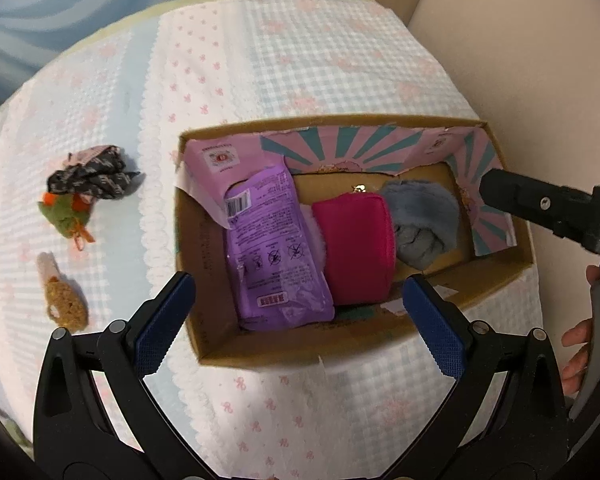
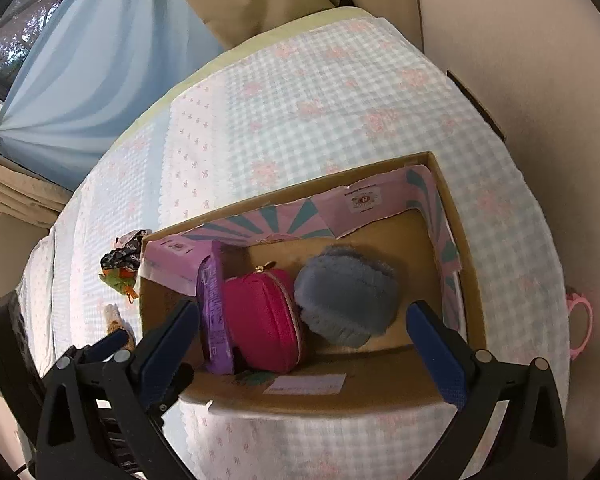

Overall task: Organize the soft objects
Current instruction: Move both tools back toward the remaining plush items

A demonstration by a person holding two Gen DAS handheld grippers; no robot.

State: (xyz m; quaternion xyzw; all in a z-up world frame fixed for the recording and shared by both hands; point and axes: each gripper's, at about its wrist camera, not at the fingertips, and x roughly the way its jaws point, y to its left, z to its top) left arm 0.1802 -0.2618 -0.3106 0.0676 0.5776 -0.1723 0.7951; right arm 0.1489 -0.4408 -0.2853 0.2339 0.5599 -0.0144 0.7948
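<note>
A cardboard box (image 1: 204, 320) (image 2: 466, 264) sits on the checked bedcover. Inside lie a purple plastic packet (image 1: 274, 256) (image 2: 214, 308), a magenta zip pouch (image 1: 356, 248) (image 2: 264, 320) and a fluffy grey-blue item (image 1: 424, 224) (image 2: 346, 296). My left gripper (image 1: 300, 320) hangs open above the box's near end, nothing between its fingers. My right gripper (image 2: 304, 340) is also open over the box and holds nothing; one of its fingers (image 1: 512, 196) shows at the box's right wall. Left of the box lie a dark patterned cloth (image 1: 96, 180) (image 2: 122, 256), a green-orange plush (image 1: 70, 212) (image 2: 118, 278) and a tan knitted piece (image 1: 66, 300).
The bedcover (image 1: 300, 60) drops off at its far and right edges. A blue curtain (image 2: 88, 64) hangs at the back left. A pink ring-shaped item (image 2: 582, 320) lies past the bed's right edge. A hand (image 1: 578, 356) grips the right tool.
</note>
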